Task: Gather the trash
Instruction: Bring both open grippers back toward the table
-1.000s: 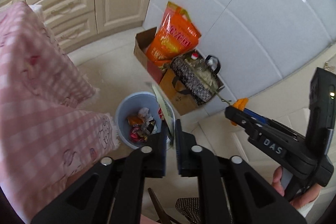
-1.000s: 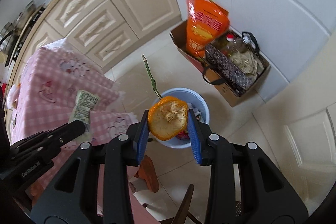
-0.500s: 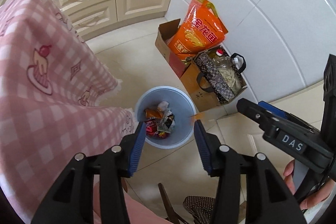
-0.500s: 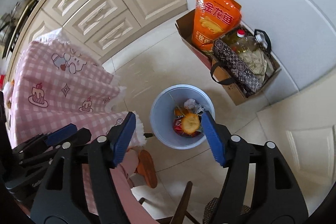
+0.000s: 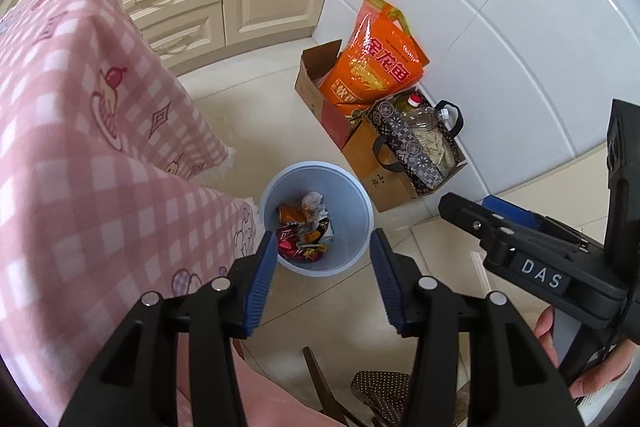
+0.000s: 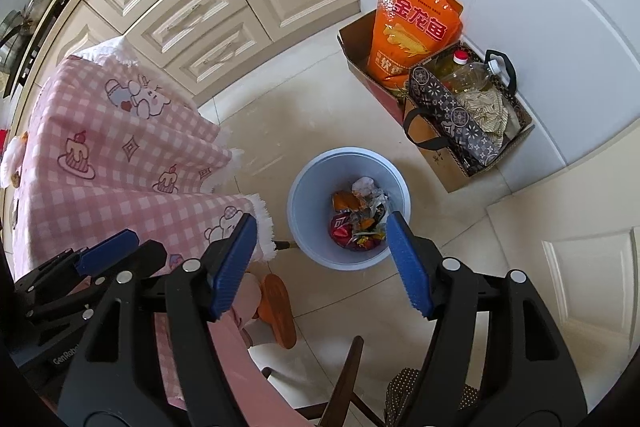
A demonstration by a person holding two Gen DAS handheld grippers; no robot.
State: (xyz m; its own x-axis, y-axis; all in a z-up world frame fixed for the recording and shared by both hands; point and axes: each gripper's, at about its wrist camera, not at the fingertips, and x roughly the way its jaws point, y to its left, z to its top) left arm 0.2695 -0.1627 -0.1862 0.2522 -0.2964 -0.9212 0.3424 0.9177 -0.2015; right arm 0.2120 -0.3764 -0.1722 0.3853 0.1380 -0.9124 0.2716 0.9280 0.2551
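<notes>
A pale blue bin [image 5: 362,199] [image 6: 304,179] stands on the tiled floor. It holds mixed trash [image 5: 305,227] [image 6: 360,219]: wrappers, crumpled paper and orange peel. My left gripper [image 5: 324,239] hangs above the bin's near rim, open, with nothing between its blue pads. My right gripper [image 6: 322,223] is open too, wider, also above the bin and empty. Each gripper shows in the other's view: the right gripper [image 5: 476,211] at the right edge with a hand on its grip, the left gripper [image 6: 108,253] at the lower left.
A table with a pink checked cloth [image 5: 80,167] [image 6: 120,163] stands left of the bin. Against the white tiled wall are a cardboard box with an orange rice bag [image 5: 376,63] [image 6: 412,23] and a patterned bag [image 6: 460,115] with bottles. Cream cabinets [image 6: 180,7] stand behind. An orange slipper [image 6: 278,307] lies near.
The left gripper let go of a thin flat wrapper and the right let go of an orange peel with a stem. The peel now lies in the bin. Both grippers opened.
</notes>
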